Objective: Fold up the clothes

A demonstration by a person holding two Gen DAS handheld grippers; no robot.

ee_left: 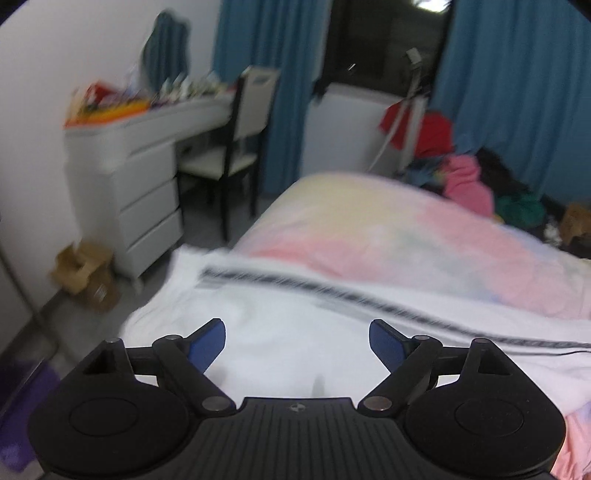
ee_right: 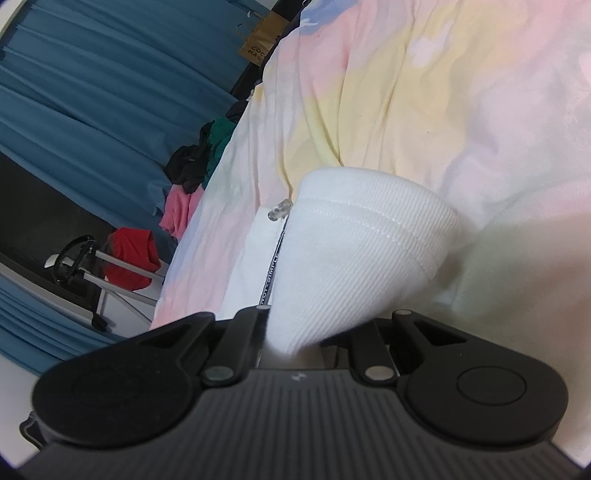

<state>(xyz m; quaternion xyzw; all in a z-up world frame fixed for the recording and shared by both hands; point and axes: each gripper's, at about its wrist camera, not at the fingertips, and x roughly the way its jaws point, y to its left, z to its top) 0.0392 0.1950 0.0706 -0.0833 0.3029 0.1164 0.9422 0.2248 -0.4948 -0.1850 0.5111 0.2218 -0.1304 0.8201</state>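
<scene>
We read "COO / NAG", cut off, on a brown paper bag (ee_right: 263, 35) by the blue curtain (ee_right: 92, 85); the black lettered tape (ee_left: 369, 295) along the white garment (ee_left: 280, 332) is too blurred or small to read in either view. An open cardboard box (ee_left: 86, 275) sits on the floor by the white dresser (ee_left: 125, 184); its contents are not visible. Our left gripper (ee_left: 297, 341) stands wide over the garment, nothing between its blue pads. Our right gripper (ee_right: 291, 347) is clamped narrow on the garment's ribbed white cuff. The garment lies on the pastel tie-dye bed (ee_left: 388, 229). Loose clothes (ee_left: 465, 181) are heaped beyond the bed.
</scene>
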